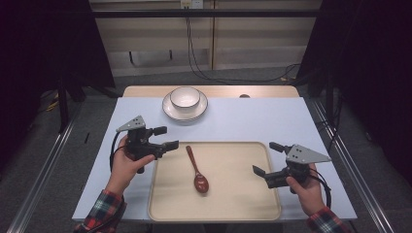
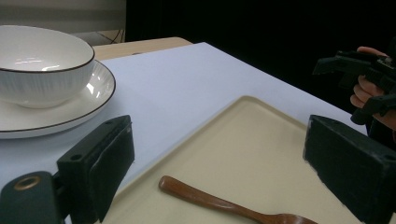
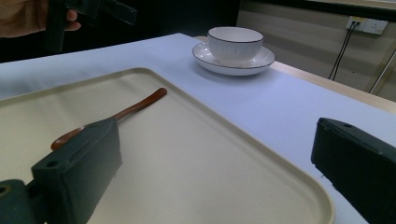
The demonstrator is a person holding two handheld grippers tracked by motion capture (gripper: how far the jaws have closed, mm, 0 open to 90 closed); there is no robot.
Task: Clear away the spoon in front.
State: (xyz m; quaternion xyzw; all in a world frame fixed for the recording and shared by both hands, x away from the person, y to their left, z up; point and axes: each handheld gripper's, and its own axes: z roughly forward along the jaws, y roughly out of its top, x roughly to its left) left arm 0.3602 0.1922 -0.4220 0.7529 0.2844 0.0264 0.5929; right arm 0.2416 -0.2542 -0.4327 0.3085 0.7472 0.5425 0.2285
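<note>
Spoon (image 1: 197,171) lies loose inside the beige tray (image 1: 252,204), left of the tray's middle, w/ its bowl end toward the person and the handle tip pointing away toward the far edge, tilted slightly left. So the long axis runs roughly front-to-back across the table (image 1: 272,116).

Left claw (image 1: 169,138) is the nearer one: it hangs just beside the tray's left rim, near the handle tip, and the spoon sits to its right and a bit toward the person. In the left gripper view the handle end (image 2: 166,183) shows low between the two jaws, not touched. Jaws stand wide apart, nothing held.

Right claw (image 1: 266,158) is over the tray's right rim, well apart from the spoon, also spread wide and holding nothing (in the right gripper view its near jaw partly hides the spoon's bowl end).

Looks: dark reddish-brown, glossy, prob. lacquered wood; slim handle, oval bowl.

Beyond the tray, a white bowl (image 1: 185,98) sits on a white plate (image 1: 171,112) near the table's far edge.
</note>
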